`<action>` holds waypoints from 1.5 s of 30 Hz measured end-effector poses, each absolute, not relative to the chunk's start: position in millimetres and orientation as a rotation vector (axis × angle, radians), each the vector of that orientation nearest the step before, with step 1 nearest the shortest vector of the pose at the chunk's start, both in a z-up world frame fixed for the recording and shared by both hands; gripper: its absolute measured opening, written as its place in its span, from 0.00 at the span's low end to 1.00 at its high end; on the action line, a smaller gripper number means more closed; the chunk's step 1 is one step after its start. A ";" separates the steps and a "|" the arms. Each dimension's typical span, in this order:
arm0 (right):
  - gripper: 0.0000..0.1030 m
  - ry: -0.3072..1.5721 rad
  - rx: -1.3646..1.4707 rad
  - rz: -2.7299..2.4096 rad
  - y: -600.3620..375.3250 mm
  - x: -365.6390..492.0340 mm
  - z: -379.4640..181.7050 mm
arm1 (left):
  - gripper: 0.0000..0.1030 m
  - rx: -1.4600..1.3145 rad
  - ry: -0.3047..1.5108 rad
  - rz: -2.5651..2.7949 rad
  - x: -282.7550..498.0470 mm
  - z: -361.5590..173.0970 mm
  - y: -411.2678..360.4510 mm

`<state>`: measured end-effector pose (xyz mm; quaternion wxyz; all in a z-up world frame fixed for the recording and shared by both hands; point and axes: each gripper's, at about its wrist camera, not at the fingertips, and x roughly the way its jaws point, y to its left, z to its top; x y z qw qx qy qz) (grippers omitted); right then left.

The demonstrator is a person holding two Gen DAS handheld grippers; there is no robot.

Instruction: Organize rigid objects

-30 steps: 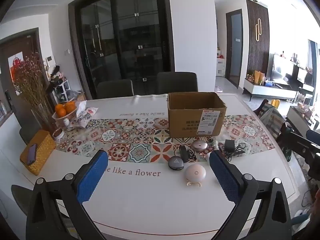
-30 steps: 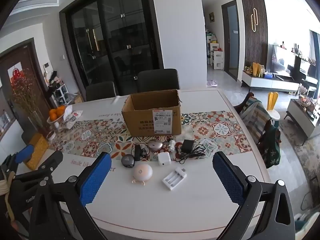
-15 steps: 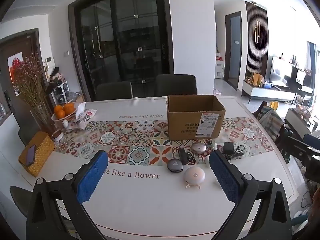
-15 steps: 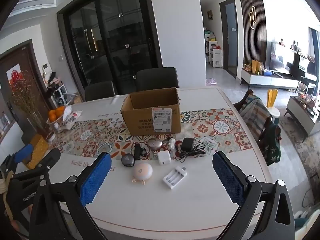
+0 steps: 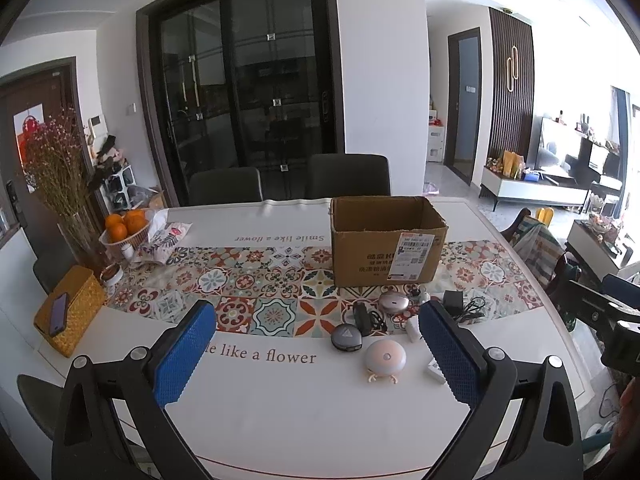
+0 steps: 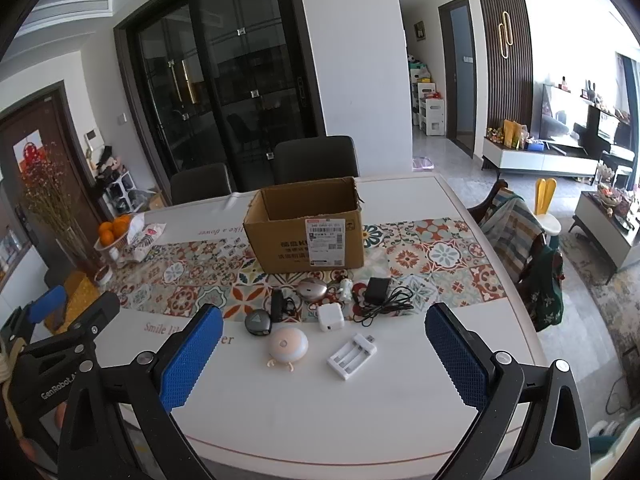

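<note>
An open cardboard box (image 5: 386, 240) (image 6: 306, 224) stands on the patterned runner. In front of it lie small devices: a pink round night light (image 5: 385, 357) (image 6: 288, 345), a dark round puck (image 5: 346, 337) (image 6: 258, 322), a silver oval case (image 5: 394, 302) (image 6: 312, 289), a white cube charger (image 6: 330, 317), a white battery charger (image 6: 352, 356) and a black adapter with cable (image 5: 456, 305) (image 6: 380, 294). My left gripper (image 5: 316, 356) and my right gripper (image 6: 320, 354) hang open above the near table edge, holding nothing.
On the left sit a woven yellow box with a phone (image 5: 66, 314), a bowl of oranges (image 5: 124, 224), a snack bag (image 5: 166, 238) and a vase of dried flowers (image 5: 60, 184). Two dark chairs (image 5: 348, 176) stand behind the white table (image 5: 300, 412); another chair (image 6: 516, 232) is right.
Both views have drifted slightly back and up from the table. The grippers remain open and the objects have not moved.
</note>
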<state>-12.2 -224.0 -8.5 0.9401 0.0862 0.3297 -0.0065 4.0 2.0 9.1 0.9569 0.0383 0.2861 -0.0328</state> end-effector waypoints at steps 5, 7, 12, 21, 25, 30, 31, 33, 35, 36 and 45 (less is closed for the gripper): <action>0.99 0.671 0.176 -0.017 -223.5 -10.6 -7.9 | 1.00 0.076 0.579 -0.070 4.6 9.1 1.0; 0.99 0.671 0.176 -0.019 -223.6 -8.8 -6.4 | 1.00 0.076 0.578 -0.071 5.3 9.4 -0.2; 0.99 0.670 0.177 -0.017 -224.4 -8.4 -6.4 | 1.00 0.077 0.579 -0.070 6.9 10.3 -1.3; 0.99 0.670 0.178 -0.017 -223.5 -8.9 -7.4 | 1.00 0.076 0.579 -0.071 5.1 9.1 -0.4; 0.99 0.667 0.179 -0.016 -224.0 -8.6 -7.6 | 1.00 0.076 0.579 -0.072 5.0 9.1 -0.3; 0.99 0.668 0.179 -0.017 -223.9 -7.8 -7.5 | 1.00 0.076 0.579 -0.071 5.3 9.2 -0.5; 0.99 0.668 0.179 -0.016 -223.6 -7.1 -7.5 | 1.00 0.074 0.580 -0.071 5.6 9.4 -0.8; 0.99 0.669 0.179 -0.016 -224.0 -7.6 -7.6 | 1.00 0.076 0.579 -0.071 5.3 9.2 -1.0; 0.99 0.668 0.179 -0.016 -223.8 -7.3 -7.7 | 1.00 0.077 0.579 -0.071 5.4 9.3 -0.9; 0.99 0.670 0.179 -0.017 -223.7 -7.1 -7.7 | 1.00 0.077 0.579 -0.072 5.4 9.3 -0.8; 0.99 0.670 0.179 -0.017 -223.7 -6.8 -8.1 | 1.00 0.076 0.581 -0.073 7.0 9.0 -1.5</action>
